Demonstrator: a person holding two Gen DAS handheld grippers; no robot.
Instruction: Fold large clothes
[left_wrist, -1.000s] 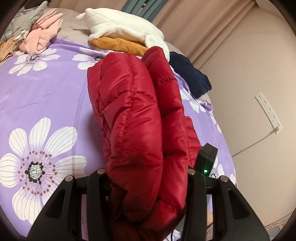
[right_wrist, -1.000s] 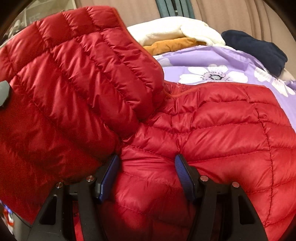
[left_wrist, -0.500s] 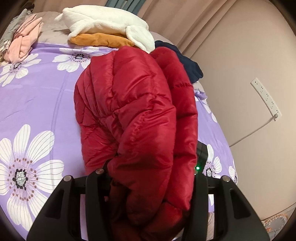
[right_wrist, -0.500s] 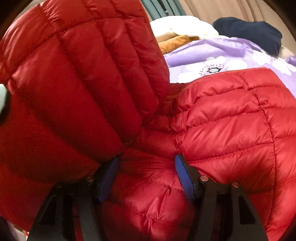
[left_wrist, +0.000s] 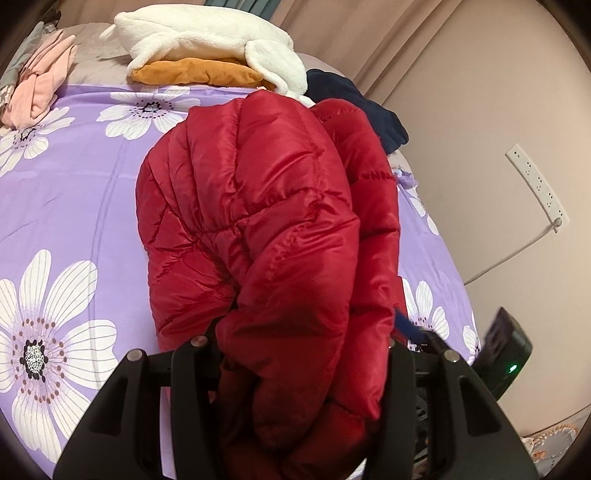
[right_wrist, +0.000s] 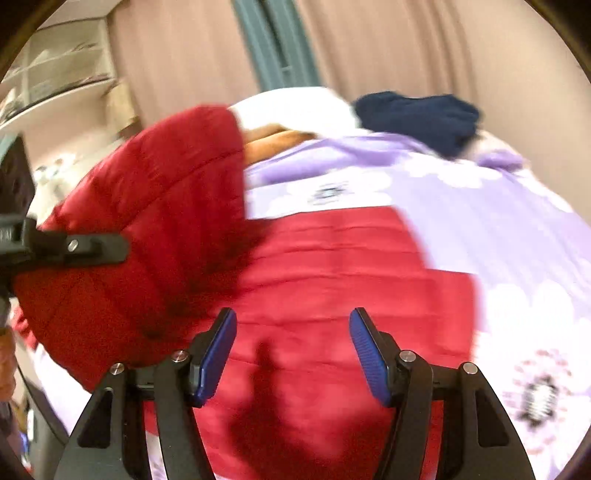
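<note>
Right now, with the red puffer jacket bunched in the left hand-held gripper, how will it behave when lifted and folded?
The red puffer jacket probably lifts light for its bulk: quilted and puffy. It looks floppy, drooping over the left hand-held gripper. Its shiny shell may slide, and folds will likely spring back.

Both wrist views look close along their grippers, sharing the red jacket (left_wrist: 258, 229) and bed (left_wrist: 74, 192).

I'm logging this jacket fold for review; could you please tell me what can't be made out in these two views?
- Left wrist view: the red jacket bulges between the jaws of the left gripper and hides their pads, so the contact cannot be seen.
- Right wrist view: motion blur smears the jacket's quilting and the flowers on the purple sheet.
- Right wrist view: the right gripper is open; whether it touches the jacket is unclear.
- Both views: the jacket's near end is cut off by the bottom edge.
</note>
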